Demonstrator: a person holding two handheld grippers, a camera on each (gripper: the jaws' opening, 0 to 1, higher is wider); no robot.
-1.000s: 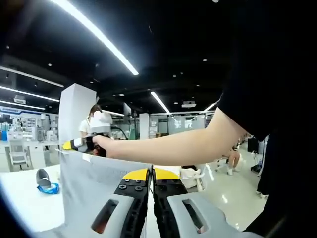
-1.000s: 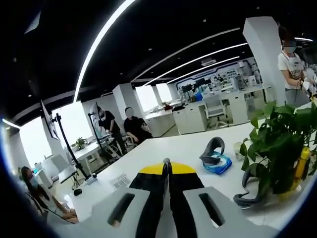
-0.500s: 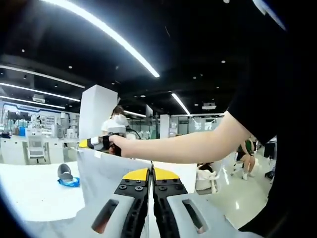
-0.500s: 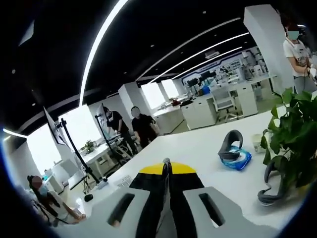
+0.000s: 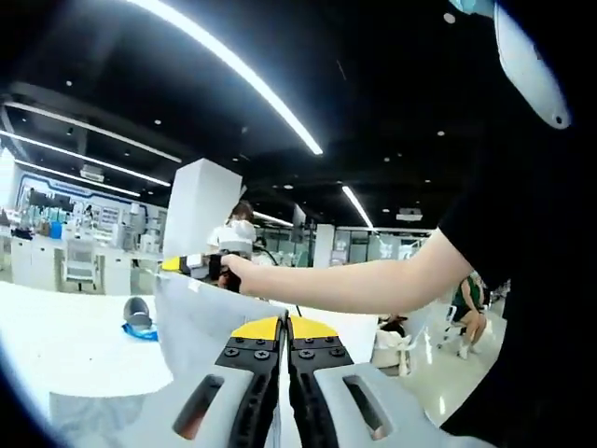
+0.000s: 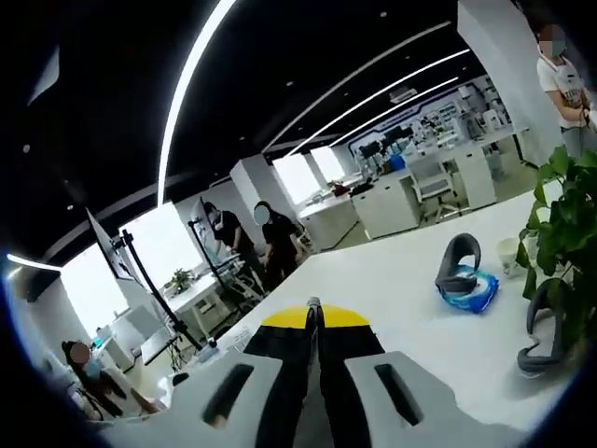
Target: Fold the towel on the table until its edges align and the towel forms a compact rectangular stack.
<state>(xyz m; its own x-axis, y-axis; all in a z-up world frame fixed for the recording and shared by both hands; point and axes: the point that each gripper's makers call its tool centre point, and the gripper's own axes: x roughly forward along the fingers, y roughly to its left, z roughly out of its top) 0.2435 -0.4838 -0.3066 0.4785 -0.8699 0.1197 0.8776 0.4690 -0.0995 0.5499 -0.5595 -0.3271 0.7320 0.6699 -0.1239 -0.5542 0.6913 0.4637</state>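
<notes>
My left gripper, jaws pressed together on the towel, which spreads ahead of and left of the tips. Beyond it, my right gripper, in a hand, pinches the towel's upper corner. In the right gripper view, its jaws are clenched above the white table; headset and plant lie right.

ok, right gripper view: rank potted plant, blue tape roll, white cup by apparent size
1. Potted plant, cut off by the view's edge, still largest.
2. Blue tape roll.
3. White cup, smallest.
The plant looks nearer the camera, so true sizes are unsure.
</notes>
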